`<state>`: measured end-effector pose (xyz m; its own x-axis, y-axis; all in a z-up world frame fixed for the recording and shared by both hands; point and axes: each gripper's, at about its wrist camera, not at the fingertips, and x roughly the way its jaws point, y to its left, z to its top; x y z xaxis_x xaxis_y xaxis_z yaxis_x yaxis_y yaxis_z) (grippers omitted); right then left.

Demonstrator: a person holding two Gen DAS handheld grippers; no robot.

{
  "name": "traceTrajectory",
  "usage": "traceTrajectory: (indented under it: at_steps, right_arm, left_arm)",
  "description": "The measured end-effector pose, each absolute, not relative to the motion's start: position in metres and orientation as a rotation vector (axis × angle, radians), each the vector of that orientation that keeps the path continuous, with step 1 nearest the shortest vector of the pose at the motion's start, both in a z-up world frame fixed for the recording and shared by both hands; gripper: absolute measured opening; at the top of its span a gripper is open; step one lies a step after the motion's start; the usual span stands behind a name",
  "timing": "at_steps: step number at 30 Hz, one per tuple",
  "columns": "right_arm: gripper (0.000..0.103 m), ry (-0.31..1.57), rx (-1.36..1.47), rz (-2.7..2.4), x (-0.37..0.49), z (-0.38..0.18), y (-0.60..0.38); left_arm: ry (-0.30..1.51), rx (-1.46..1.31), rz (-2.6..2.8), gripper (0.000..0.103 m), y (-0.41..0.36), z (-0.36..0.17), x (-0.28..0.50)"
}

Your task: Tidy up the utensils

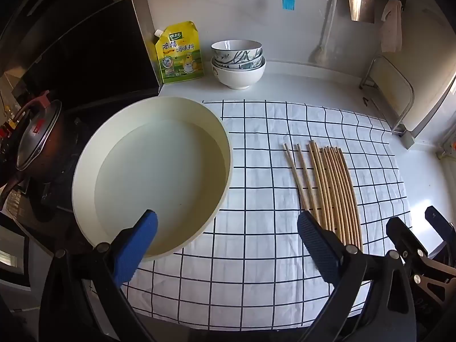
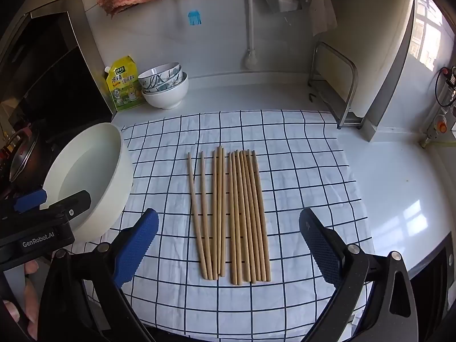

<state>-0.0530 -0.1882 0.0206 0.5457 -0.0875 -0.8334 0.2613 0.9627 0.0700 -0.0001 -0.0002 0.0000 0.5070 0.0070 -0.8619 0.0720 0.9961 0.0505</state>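
Several wooden chopsticks [image 2: 230,216] lie side by side on a white checked cloth [image 2: 299,171], tips pointing away. My right gripper [image 2: 228,228] hovers above their near ends, open, nothing between its blue pads. In the left wrist view the same chopsticks [image 1: 330,188] lie to the right, and my left gripper [image 1: 226,228] stands open above the cloth [image 1: 256,171] with its left finger over the rim of a cream round basin [image 1: 85,176]. The basin [image 2: 125,176] holds water and shows at the left of the right wrist view. The left gripper's body [image 2: 42,216] is beside it.
Stacked bowls [image 1: 238,62] and a yellow seasoning pouch [image 1: 179,52] stand at the back wall. A lidded pot [image 1: 37,136] sits on the stove at left. A metal rack [image 2: 336,91] stands at back right. A blue brush [image 2: 194,18] and cloths hang on the wall.
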Motion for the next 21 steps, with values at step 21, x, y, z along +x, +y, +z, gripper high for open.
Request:
traceTrajectory:
  at_steps: [21]
  right_arm:
    - [0.095, 0.967, 0.188, -0.208, -0.0615, 0.0225, -0.1866]
  left_arm:
    - [1.029, 0.082, -0.037, 0.097, 0.0009, 0.0045, 0.0002]
